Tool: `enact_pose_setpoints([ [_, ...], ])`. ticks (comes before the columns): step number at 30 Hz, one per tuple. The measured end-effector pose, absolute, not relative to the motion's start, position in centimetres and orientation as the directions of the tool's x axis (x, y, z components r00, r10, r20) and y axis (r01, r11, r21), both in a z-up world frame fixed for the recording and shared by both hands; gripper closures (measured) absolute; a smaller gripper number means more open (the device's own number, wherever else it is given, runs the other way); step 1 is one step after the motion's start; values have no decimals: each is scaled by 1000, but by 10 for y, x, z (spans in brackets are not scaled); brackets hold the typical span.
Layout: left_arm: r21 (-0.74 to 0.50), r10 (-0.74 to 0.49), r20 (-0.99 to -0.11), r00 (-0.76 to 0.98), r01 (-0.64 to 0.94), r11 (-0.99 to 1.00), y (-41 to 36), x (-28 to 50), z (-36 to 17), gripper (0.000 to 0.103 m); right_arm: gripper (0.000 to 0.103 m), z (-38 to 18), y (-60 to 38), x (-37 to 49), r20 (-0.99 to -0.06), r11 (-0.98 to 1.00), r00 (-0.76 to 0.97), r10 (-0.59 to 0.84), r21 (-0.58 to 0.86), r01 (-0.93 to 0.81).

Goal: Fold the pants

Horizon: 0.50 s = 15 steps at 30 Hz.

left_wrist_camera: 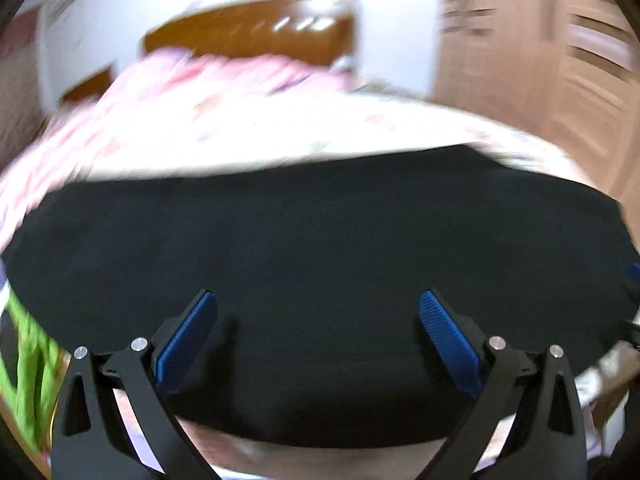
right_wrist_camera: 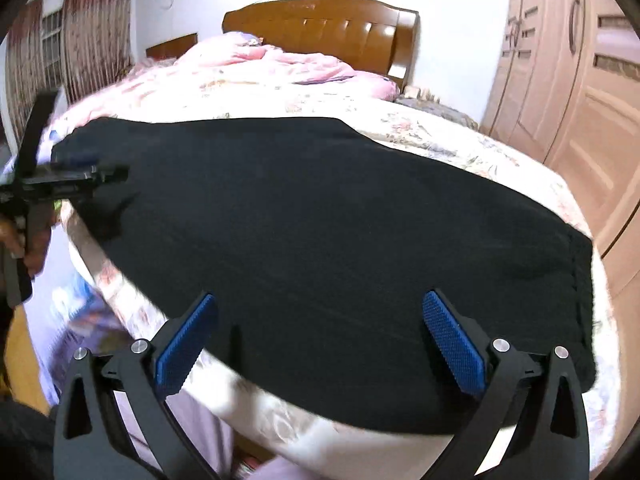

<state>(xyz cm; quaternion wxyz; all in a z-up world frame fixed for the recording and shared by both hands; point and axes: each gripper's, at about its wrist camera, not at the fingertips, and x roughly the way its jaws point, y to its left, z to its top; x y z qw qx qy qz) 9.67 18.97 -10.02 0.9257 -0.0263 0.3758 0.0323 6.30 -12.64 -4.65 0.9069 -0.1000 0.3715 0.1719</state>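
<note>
Both jaw pairs are seen spread wide, nothing gripped: the left gripper [left_wrist_camera: 318, 300] and right gripper [right_wrist_camera: 320, 300] are held above the black pants [right_wrist_camera: 320, 220], laid flat on the floral bed [right_wrist_camera: 460, 140]. At 12 o'clock, a wooden headboard [right_wrist_camera: 340, 28] is seen.

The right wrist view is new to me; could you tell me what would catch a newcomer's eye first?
The black pants dominate, spread flat across the near end of the floral bed. The right gripper hangs open over their near edge, and the left gripper reaches in at the pants' far left end. Behind lie a rumpled pink quilt and a wooden headboard.
</note>
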Motion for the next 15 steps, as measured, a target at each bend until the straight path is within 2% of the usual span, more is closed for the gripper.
enact_pose_setpoints([
  [3, 1, 79, -697, 713, -109, 994, 210, 89, -117, 2, 4, -68, -121, 71, -757, 917, 622, 200, -80, -392],
  [5, 11, 86, -686, 723, -108, 994, 209, 85, -120, 2, 4, -70, -128, 68, -744, 917, 626, 232, -48, -397],
  [12, 25, 112, -684, 721, -131, 991, 207, 92, -123, 1, 4, -57, -119, 73, -835, 900, 526, 161, -94, -425],
  [15, 23, 109, -680, 725, -128, 992, 210, 91, -121, 1, 4, -29, -110, 79, -789, 897, 570, 229, -56, -439],
])
